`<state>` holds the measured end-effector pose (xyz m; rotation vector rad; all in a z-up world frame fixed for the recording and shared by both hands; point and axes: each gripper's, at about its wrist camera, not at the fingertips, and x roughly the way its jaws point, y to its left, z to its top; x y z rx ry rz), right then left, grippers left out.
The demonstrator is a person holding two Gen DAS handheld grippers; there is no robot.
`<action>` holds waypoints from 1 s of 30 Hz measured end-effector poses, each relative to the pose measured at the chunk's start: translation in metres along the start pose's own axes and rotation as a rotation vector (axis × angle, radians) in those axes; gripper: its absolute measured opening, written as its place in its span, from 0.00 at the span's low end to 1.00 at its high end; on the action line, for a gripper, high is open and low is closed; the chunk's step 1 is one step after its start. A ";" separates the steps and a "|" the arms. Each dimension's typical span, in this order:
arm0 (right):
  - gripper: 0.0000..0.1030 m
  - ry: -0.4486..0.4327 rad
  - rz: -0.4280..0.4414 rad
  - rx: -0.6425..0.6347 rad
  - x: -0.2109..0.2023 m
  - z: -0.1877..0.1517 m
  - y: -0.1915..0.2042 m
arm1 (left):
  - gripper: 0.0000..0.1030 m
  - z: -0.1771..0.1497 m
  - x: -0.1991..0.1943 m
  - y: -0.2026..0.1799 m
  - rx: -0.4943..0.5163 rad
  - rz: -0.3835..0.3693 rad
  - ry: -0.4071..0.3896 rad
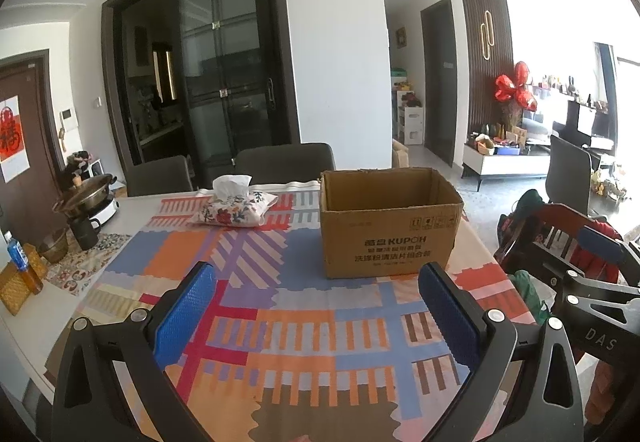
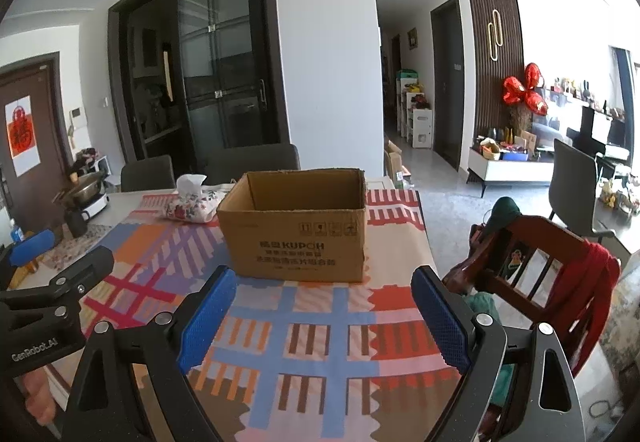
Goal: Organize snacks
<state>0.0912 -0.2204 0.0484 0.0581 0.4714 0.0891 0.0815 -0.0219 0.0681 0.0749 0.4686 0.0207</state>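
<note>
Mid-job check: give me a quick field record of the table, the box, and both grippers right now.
box: open cardboard box, upright on patterned tablecloth
box contents: floor hidden; no snacks visible
left hand-held gripper: open, empty
right hand-held gripper: open, empty
beside box: floral tissue pouch
table's left end: pot, black mug

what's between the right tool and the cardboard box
Only bare patterned tablecloth lies between the open right tool and the cardboard box; the right wrist view shows it.

Bare cloth (image 1: 280, 322) lies before the open-topped box (image 1: 390, 226); tissue pouch (image 1: 236, 207) just left, wooden chair (image 2: 532, 266) crowds the counter's right edge.
</note>
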 end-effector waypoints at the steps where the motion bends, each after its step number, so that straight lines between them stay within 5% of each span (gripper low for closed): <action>1: 0.88 -0.001 -0.001 -0.005 0.000 0.000 0.000 | 1.00 -0.001 -0.001 0.000 0.002 0.002 -0.003; 30: 0.88 0.000 0.009 -0.006 0.000 0.002 0.000 | 1.00 -0.004 -0.001 0.001 -0.006 0.004 0.007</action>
